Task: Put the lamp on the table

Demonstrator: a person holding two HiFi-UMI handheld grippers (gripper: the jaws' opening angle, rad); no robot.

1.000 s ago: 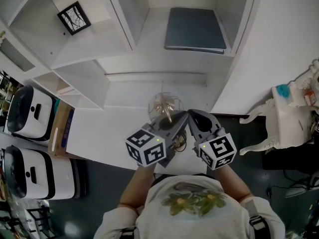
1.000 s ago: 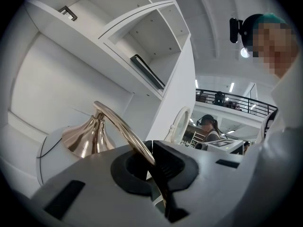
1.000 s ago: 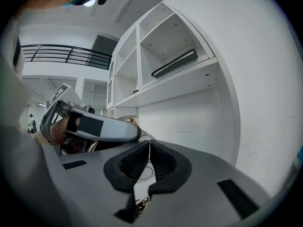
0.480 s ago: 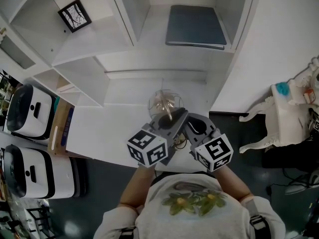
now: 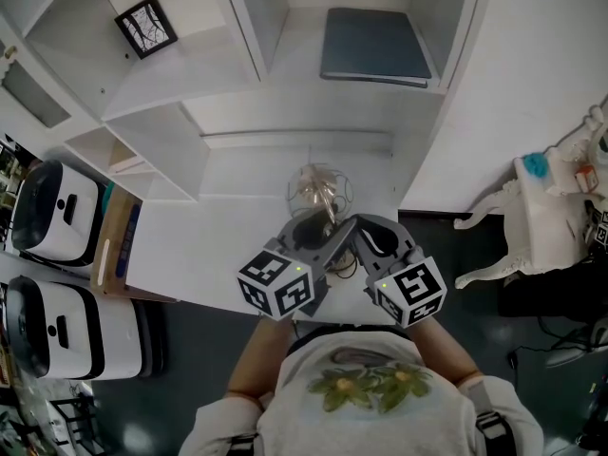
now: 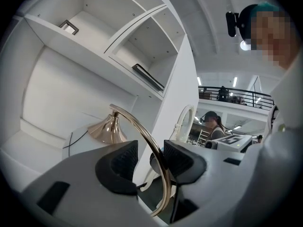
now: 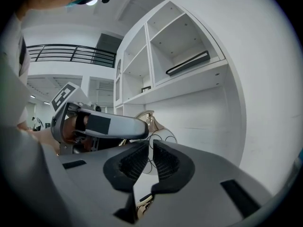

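The lamp (image 5: 321, 190) sits on the white table (image 5: 209, 245), just in front of both grippers and below the shelves (image 5: 171, 112). Its gold cone (image 6: 106, 129) rests on the table top.

Your left gripper (image 6: 151, 158) is letting go. Its jaws are opening, and the lamp's thin gold arm (image 6: 142, 131) stands in the gap between the 2 pads. The arm sits close to the right pad, but neither pad looks to be pressing on it.

Your right gripper (image 7: 150, 161) is squeezed nearly closed, with only a thin slit left. Wires of the lamp's cage (image 7: 161, 138) show above that slit. You cannot tell if 1 wire is nipped in it.

The gold arm is what matters next. It curves up and away from you, toward the cone, and runs along the same line as the left jaws. I think you should pull the left gripper straight back toward you. A sideways move could hook the arm and tip the lamp.
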